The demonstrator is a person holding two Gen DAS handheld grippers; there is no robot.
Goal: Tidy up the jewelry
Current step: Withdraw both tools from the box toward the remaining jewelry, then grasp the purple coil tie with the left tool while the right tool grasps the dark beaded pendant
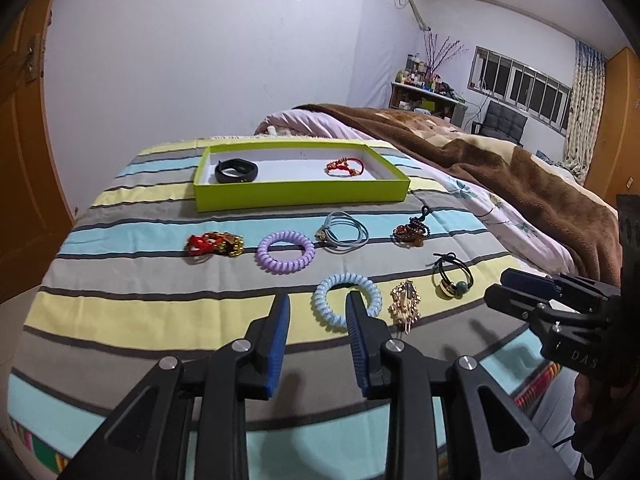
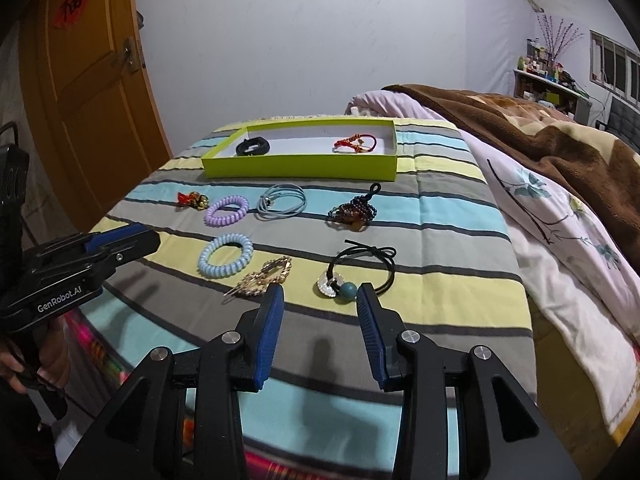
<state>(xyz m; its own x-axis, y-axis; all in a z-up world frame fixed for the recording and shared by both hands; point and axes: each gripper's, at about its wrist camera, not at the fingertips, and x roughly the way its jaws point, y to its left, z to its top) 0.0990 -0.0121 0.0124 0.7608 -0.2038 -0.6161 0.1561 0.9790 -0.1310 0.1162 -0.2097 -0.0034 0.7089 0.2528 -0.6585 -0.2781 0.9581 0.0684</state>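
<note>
We hold both tools released: the left gripper [image 1: 318, 304] gapes with nothing between its jaws, the pale blue coil tie [image 1: 347, 299] lying just ahead of its tips, and the right gripper [image 2: 320, 295] spreads wide before the black cord tie with the teal bead [image 2: 360, 270]. We judge either jaw could pinch the striped cloth [image 2: 440, 280] along with its tie, or nudge the gold clip [image 2: 262, 276] lying between them. Beyond, the green tray [image 2: 300, 168] already holds two pieces; we read "GenRobot.AI" on the left tool.
</note>
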